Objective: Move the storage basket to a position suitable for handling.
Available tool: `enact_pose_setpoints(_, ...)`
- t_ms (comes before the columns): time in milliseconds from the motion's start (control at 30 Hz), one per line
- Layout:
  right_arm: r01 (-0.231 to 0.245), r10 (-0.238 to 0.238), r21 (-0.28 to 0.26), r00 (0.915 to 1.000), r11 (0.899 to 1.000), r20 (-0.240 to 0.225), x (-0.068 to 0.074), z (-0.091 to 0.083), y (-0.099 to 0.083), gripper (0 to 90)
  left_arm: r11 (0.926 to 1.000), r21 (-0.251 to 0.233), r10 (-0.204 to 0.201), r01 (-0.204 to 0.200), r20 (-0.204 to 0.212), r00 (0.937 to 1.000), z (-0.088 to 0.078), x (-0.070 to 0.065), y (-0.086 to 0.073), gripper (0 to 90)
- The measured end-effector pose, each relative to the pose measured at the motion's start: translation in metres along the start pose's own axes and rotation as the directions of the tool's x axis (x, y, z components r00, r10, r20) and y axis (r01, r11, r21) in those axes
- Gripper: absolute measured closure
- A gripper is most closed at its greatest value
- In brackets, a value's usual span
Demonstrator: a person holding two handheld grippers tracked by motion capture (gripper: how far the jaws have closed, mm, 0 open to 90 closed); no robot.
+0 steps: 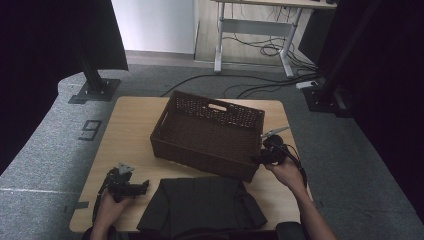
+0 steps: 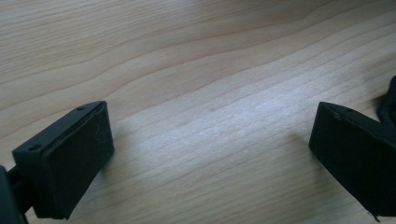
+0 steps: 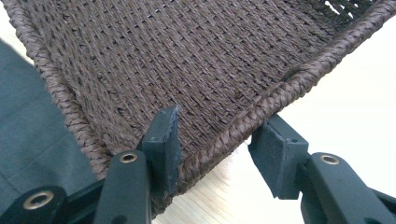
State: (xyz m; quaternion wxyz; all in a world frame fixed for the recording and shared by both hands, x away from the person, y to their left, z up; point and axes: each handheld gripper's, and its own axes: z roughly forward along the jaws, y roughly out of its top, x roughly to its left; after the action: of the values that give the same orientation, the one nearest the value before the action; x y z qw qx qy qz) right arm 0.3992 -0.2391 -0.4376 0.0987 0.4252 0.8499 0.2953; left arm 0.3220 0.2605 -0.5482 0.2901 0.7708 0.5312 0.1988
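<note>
A dark brown woven basket stands in the middle of the wooden table. My right gripper is at its near right corner. In the right gripper view this gripper straddles the basket's braided rim, one jaw inside the wall and one outside, closed on the corner. A dark folded garment lies flat at the table's front edge, just before the basket. My left gripper rests low on the table left of the garment. Its jaws stand wide apart over bare wood.
The basket is empty inside. The garment lies close against the basket's near wall. Bare table lies left of the basket and behind my left gripper. Black stands, floor cables and a desk frame are beyond the table.
</note>
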Motion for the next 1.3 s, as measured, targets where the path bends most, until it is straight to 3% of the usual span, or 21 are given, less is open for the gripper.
enact_pose_setpoints(233,0.041,-0.041,0.007,0.9991,0.999,-0.012,0.007,0.001,0.001,52.4,1.0000,-0.001,-0.001,0.001,0.002,1.0000,-0.003,0.007,-0.004,0.0)
enact_pose_setpoints(400,0.039,-0.039,0.005,0.9992,0.999,-0.012,0.005,0.000,-0.001,53.2,1.0000,-0.001,0.000,0.000,0.001,1.0000,-0.005,0.010,-0.005,0.0)
enact_pose_setpoints(967,0.009,-0.008,-0.006,0.9986,1.000,0.052,-0.007,-0.007,-0.005,63.1,1.0000,-0.001,-0.002,0.002,-0.001,1.0000,-0.005,0.010,-0.006,0.0)
enact_pose_setpoints(1300,0.032,-0.032,-0.001,0.9973,0.999,0.066,-0.004,-0.004,0.001,63.3,1.0000,-0.001,-0.001,0.001,-0.001,1.0000,-0.005,0.010,-0.006,0.0)
